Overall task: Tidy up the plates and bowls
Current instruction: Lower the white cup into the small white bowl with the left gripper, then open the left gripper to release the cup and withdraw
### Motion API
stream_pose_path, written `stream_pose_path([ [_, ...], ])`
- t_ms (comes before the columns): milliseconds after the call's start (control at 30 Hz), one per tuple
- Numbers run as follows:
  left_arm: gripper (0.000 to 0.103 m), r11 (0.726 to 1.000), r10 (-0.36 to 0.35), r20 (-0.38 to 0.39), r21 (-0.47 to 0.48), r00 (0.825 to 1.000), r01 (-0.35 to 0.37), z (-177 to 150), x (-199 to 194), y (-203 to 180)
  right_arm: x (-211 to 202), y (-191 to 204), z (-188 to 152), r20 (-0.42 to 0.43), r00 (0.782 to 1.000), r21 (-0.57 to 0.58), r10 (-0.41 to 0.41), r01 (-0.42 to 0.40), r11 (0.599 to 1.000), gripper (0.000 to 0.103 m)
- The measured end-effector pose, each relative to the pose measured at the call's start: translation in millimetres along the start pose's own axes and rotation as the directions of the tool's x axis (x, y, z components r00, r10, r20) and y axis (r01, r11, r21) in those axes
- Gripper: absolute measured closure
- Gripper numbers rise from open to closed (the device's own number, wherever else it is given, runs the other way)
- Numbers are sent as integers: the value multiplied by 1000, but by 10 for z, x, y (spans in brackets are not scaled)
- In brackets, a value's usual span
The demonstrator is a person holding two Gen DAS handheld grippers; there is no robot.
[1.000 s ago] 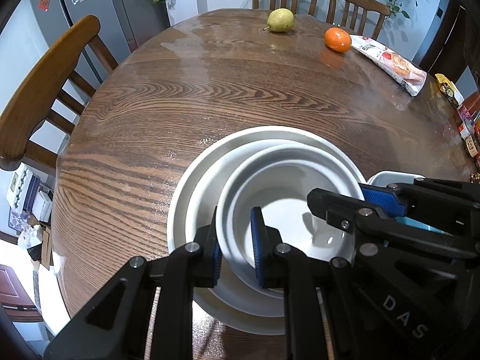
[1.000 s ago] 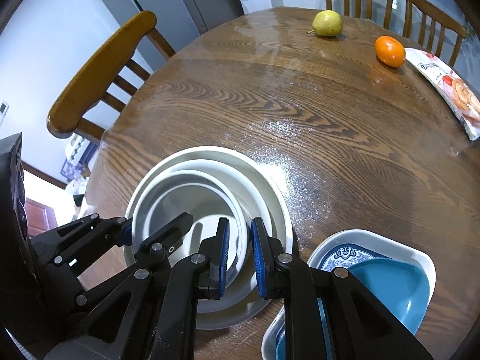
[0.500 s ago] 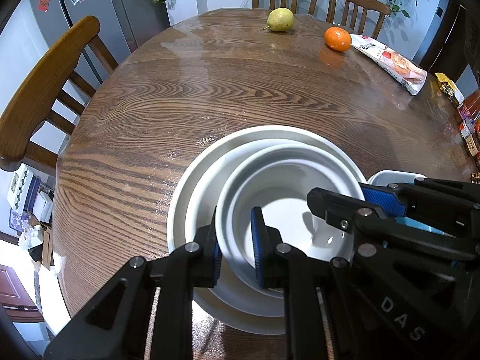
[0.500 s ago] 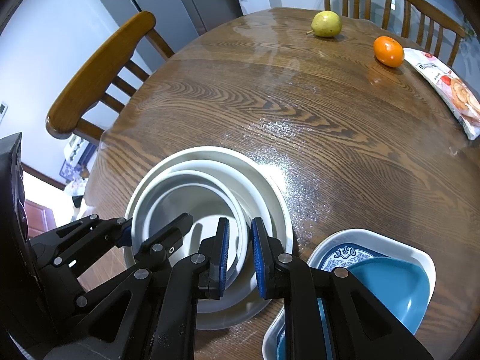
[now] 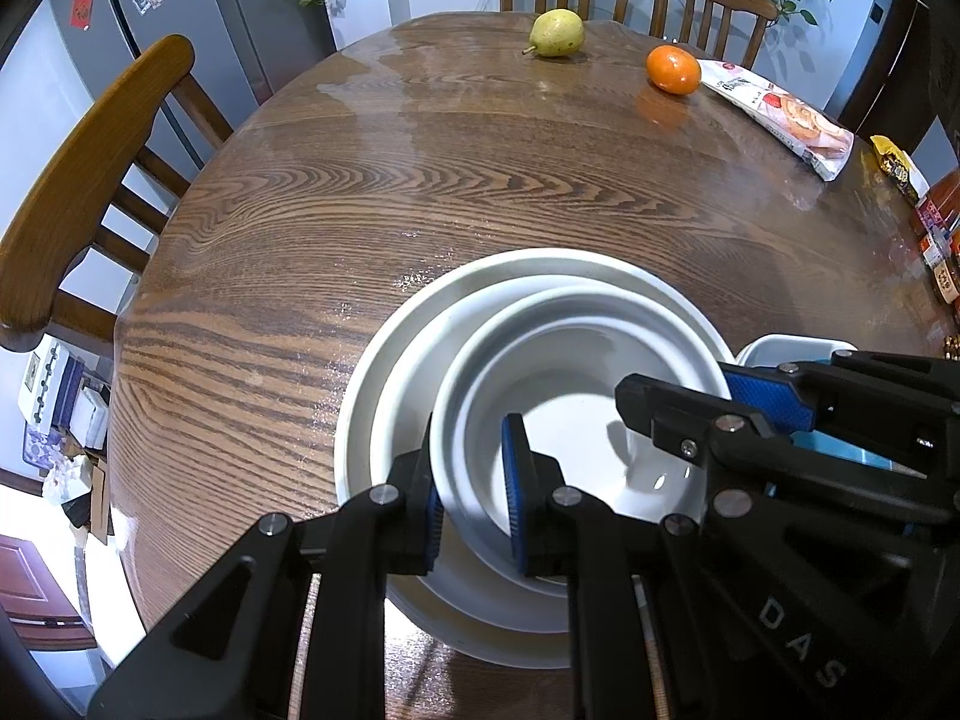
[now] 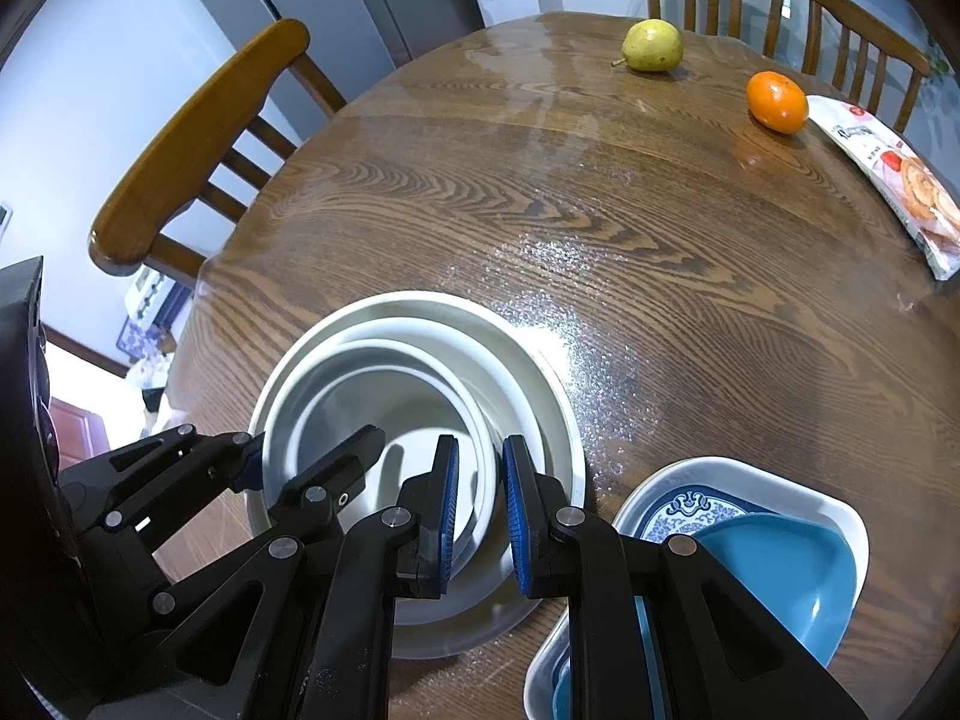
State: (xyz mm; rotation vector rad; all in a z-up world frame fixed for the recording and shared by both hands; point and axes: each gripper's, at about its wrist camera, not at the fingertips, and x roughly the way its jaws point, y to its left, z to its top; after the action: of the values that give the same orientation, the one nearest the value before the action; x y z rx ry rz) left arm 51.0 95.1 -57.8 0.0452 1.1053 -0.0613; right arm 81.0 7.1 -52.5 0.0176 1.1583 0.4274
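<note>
Two-handed work on one white bowl (image 5: 570, 396), judging by both views. Looking along the left gripper (image 5: 474, 504): straddling the bowl's near-left rim, with one blue pad outside the wall and the other inside. Standing only narrowly parted with the rim in the gap, though cannot tell whether actually pinching it or just bracketing it. Sitting nested, that bowl, inside a shallow white dish (image 5: 402, 396), itself resting on a large white plate (image 5: 360, 420) at the near edge of the round wooden table (image 5: 360, 210). Reaching in from the right side, the right gripper (image 5: 678, 396), with one finger over the bowl's inside and one beyond its far-right rim. Lying well apart at the far edge: a pear (image 5: 558, 33), an orange (image 5: 673, 69) and a snack bag (image 5: 780, 114). Looking along the right gripper: bracketing the bowl's right rim in the same way, equally narrow, and again not showing whether gripping firmly. Standing just beside the plate stack, a square white dish (image 6: 750, 474) holding a blue-patterned plate (image 6: 678, 510) and a blue bowl (image 6: 780, 576). Probably gripping the white bowl from both sides, either settling it into the stack or readying to lift it out. Calling next for both grips to be confirmed, then an even, level move, keeping the dish underneath from dragging along.
</note>
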Motion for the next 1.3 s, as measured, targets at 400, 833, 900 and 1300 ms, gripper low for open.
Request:
stream_pose_path([
  [400, 89, 1000, 1, -5, 1, 1000, -1, 1, 4, -2, 3, 24, -9, -3, 1000, 9, -5, 5, 1000, 85],
  [833, 86, 1000, -8, 0, -15, 1000, 8, 4, -15, 12, -96, 65, -17, 27, 999, -3, -19, 19, 1000, 85],
  [900, 85, 1000, -8, 1, -15, 1000, 8, 6, -22, 12, -109, 63, -19, 30, 999, -2, -17, 18, 1000, 85],
  [1300, 62, 1000, 0, 68, -8, 998, 1, 36, -219, -8, -279, 59, -34, 81, 997, 5, -12, 12, 1000, 85],
])
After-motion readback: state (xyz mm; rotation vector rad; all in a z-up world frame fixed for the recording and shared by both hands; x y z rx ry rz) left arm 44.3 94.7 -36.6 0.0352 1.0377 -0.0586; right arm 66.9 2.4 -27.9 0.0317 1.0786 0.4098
